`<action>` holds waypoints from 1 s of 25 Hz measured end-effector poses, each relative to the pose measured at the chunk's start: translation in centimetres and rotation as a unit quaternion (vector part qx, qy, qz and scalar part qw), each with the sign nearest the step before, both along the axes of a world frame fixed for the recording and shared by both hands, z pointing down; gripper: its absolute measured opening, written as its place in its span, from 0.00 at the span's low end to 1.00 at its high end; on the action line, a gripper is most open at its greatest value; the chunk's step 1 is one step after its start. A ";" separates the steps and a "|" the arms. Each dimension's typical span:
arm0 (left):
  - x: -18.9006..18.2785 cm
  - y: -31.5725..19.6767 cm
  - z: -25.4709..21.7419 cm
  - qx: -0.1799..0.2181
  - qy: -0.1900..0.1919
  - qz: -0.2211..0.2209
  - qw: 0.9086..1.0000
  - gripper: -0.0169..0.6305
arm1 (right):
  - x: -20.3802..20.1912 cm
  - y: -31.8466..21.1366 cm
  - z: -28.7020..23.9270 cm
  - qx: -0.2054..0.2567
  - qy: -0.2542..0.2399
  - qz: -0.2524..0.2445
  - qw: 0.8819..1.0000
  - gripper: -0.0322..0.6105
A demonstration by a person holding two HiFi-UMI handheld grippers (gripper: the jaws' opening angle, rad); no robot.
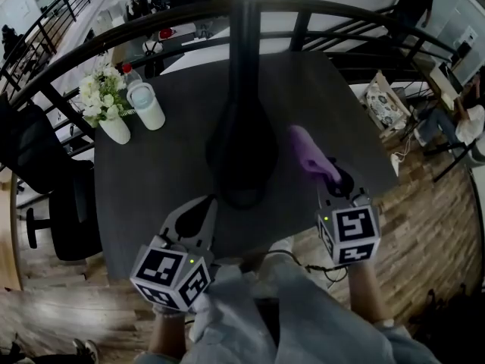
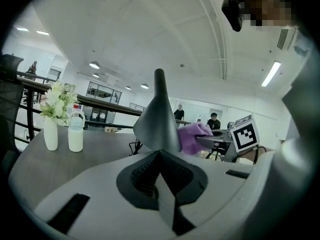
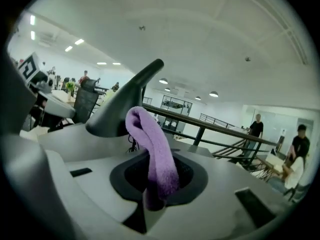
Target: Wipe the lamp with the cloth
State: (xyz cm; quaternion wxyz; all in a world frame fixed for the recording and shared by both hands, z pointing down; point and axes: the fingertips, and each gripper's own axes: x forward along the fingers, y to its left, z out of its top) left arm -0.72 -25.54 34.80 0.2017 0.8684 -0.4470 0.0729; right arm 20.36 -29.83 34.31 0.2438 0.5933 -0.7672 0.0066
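A black lamp (image 1: 241,146) stands mid-table on a dark table (image 1: 151,180), its pole rising toward the far edge. My right gripper (image 1: 337,182) is shut on a purple cloth (image 1: 307,152), which sticks out just right of the lamp's base. In the right gripper view the cloth (image 3: 150,144) hangs from the closed jaws with the lamp (image 3: 125,104) behind it to the left. My left gripper (image 1: 198,217) sits at the lamp's near left, jaws shut with nothing between them. In the left gripper view the lamp (image 2: 157,119) rises just past the tips, with the cloth (image 2: 192,136) beside it.
A vase of white flowers (image 1: 106,105) and a white bottle (image 1: 148,105) stand at the table's far left corner. A black office chair (image 1: 45,196) stands left of the table. A dark railing (image 1: 356,21) runs behind it. Wood floor lies to the right.
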 end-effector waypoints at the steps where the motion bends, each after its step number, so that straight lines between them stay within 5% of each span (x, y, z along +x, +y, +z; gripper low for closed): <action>1: 0.0 0.0 0.1 0.000 0.000 -0.001 1.000 0.05 | -0.4 -0.3 0.0 -0.001 -0.020 -0.004 1.000 0.13; 6: -0.5 0.1 0.1 -0.002 -0.001 -0.008 1.000 0.05 | -3.9 -0.4 -0.1 -0.004 -0.054 -0.050 0.997 0.13; 17: -0.9 0.4 0.1 -0.002 -0.001 -0.011 1.000 0.05 | -10.2 3.6 0.3 -0.022 -0.023 -0.162 0.986 0.13; 25: -0.7 0.5 0.4 -0.004 0.002 -0.004 1.000 0.05 | -12.5 6.0 1.0 -0.044 -0.036 -0.191 0.980 0.13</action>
